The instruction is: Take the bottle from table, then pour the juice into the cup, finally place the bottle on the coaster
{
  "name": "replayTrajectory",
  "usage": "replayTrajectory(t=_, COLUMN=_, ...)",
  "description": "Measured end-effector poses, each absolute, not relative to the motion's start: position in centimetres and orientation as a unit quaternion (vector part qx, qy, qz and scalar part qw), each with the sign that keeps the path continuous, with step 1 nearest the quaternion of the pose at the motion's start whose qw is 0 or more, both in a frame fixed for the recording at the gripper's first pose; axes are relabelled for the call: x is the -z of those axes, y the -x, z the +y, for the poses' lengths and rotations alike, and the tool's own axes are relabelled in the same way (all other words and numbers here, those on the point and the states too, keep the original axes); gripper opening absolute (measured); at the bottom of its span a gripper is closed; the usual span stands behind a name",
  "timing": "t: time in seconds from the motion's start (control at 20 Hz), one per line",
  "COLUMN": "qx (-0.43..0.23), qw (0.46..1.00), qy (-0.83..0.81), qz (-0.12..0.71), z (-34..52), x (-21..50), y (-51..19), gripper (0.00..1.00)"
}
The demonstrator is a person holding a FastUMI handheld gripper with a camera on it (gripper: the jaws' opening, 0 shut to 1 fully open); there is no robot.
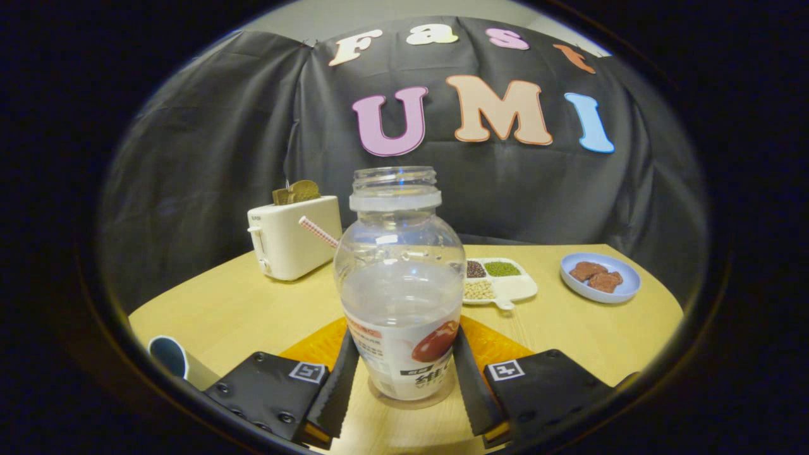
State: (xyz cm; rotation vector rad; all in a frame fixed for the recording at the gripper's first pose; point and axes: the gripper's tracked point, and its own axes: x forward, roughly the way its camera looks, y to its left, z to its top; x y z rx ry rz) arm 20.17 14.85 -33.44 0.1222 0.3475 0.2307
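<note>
I have the bottle standing upright between my fingers, uncapped, on the near part of the table, with the orange coaster lying just behind its base; the gripper sits at its labelled lower body, both fingers right against the sides, but I cannot tell whether they truly press or merely flank it. The bottle is clear thin plastic, roughly half full of pale liquid, so I judge it moderately light, smooth and a bit slippery, likely to dent if squeezed hard; the label band below the bulge looks the safest place to grip, low enough to steady the open mouth. A cup rim shows near left of the fingers; farther left stands a toaster; far right lie a divided dish and a blue plate.
</note>
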Motion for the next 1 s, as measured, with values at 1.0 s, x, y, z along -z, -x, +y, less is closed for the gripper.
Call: replayTrajectory(t=1.0, qx=-0.119, qw=0.975, qy=-0.054, qz=0.181, z=15.1, x=34.3, y=-19.1, gripper=0.97)
